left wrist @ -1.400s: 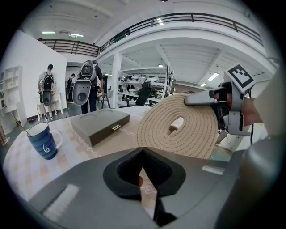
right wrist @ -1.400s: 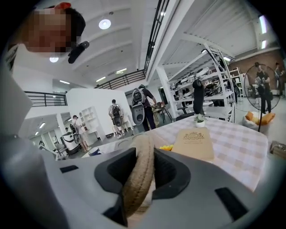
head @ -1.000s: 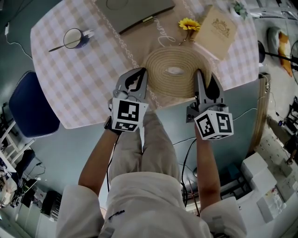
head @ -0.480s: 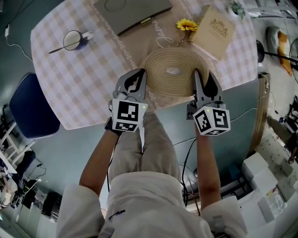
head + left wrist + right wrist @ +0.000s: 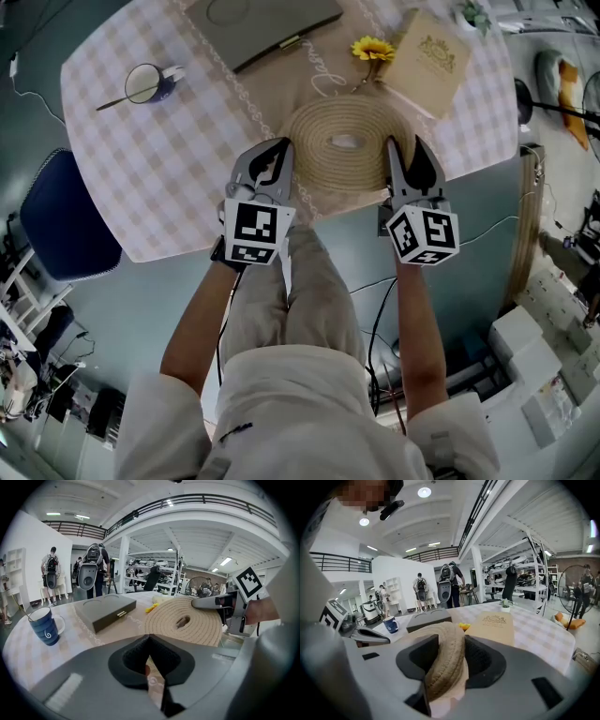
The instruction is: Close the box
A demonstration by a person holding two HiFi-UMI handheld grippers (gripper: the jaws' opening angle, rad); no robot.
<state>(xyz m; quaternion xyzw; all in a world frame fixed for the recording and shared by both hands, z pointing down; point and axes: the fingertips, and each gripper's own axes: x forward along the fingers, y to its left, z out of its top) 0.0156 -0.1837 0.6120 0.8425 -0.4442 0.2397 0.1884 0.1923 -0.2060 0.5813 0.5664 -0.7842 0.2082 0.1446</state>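
At the far side of the table (image 5: 141, 169), the head view shows me the box (image 5: 265, 26), lid down, well beyond the mat (image 5: 347, 141). Left gripper view: my left tongs (image 5: 149, 639) sit closed, empty, idle I judge. Right gripper view: my right tongs (image 5: 450, 645), just opening, loosely straddle the mat's rim to release it.

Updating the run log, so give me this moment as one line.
right gripper: jaws just opening, mat rim between | left gripper: jaws together | box: closed, far side
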